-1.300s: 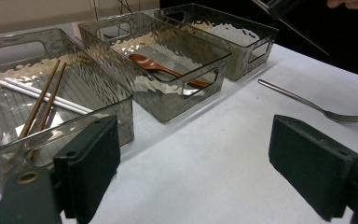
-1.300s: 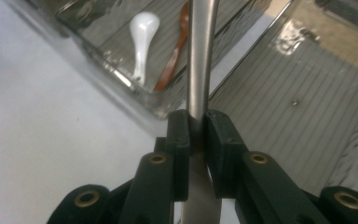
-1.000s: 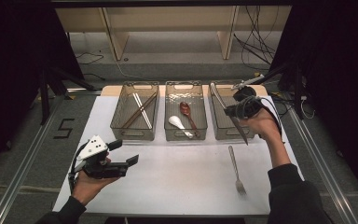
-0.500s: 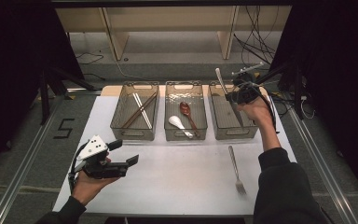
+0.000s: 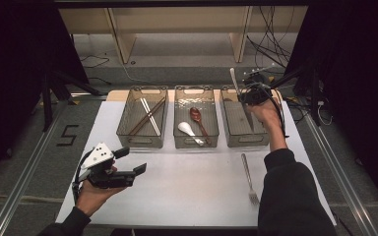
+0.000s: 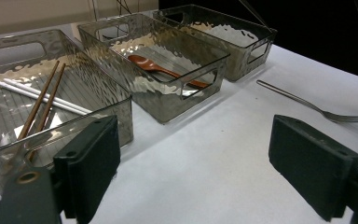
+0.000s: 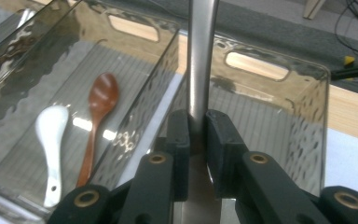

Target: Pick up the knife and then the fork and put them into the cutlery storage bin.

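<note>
My right gripper hovers over the far end of the right clear tray, shut on a silver piece of cutlery that sticks up and away. In the right gripper view the pads of the right gripper clamp the metal shaft; which piece of cutlery it is stays hidden. A metal fork lies on the white table near the right forearm and is also in the left gripper view. My left gripper is held low at the front left, open and empty.
The left tray holds brown and white chopsticks. In the middle tray lie a white spoon and a brown spoon. Cables and dark stand legs surround the far right corner.
The right hand has moved toward the far end of the right tray with the cutlery, which has tipped from slanting over the tray to nearly upright. The left hand has stayed put.
</note>
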A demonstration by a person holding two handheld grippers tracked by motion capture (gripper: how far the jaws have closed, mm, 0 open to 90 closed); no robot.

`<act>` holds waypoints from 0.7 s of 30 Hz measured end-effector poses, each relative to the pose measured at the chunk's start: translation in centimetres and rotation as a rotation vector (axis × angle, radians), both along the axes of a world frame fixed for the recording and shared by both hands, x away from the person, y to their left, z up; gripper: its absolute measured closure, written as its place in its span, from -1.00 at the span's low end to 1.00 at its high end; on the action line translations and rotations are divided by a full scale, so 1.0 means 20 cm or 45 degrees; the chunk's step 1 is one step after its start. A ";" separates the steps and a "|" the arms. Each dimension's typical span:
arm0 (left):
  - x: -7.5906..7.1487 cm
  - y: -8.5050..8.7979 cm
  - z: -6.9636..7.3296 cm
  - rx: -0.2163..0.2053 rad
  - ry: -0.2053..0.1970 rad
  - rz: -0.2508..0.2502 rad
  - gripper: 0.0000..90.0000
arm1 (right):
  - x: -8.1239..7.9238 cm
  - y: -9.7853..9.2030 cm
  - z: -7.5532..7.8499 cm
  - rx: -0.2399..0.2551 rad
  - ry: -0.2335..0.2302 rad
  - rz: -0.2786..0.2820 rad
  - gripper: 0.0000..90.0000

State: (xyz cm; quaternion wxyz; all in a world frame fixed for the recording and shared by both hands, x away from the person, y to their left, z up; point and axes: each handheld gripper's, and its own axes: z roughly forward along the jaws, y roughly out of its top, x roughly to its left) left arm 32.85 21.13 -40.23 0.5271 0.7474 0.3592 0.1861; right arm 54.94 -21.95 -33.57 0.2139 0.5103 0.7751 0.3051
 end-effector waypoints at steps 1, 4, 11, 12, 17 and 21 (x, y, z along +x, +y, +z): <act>0.00 0.00 0.00 0.000 0.000 0.000 -0.64 | 0.01 0.00 0.00 0.007 0.000 -0.013 0.79; 0.00 0.00 0.00 0.001 0.000 -0.001 -0.64 | 0.02 0.00 -0.01 0.014 -0.005 -0.040 0.79; 0.00 0.00 0.00 -0.001 0.000 -0.001 -0.64 | 0.05 0.00 -0.03 0.036 0.006 -0.071 0.79; 0.00 0.00 0.00 -0.001 0.000 -0.001 -0.64 | 0.05 0.00 -0.03 0.038 0.008 -0.072 0.79; 0.00 0.00 0.00 -0.003 -0.001 -0.001 -0.64 | 0.06 0.00 -0.05 0.039 0.012 -0.079 0.79; 0.00 0.00 0.00 -0.002 0.000 -0.001 -0.64 | 0.06 0.01 -0.05 0.038 0.010 -0.080 0.79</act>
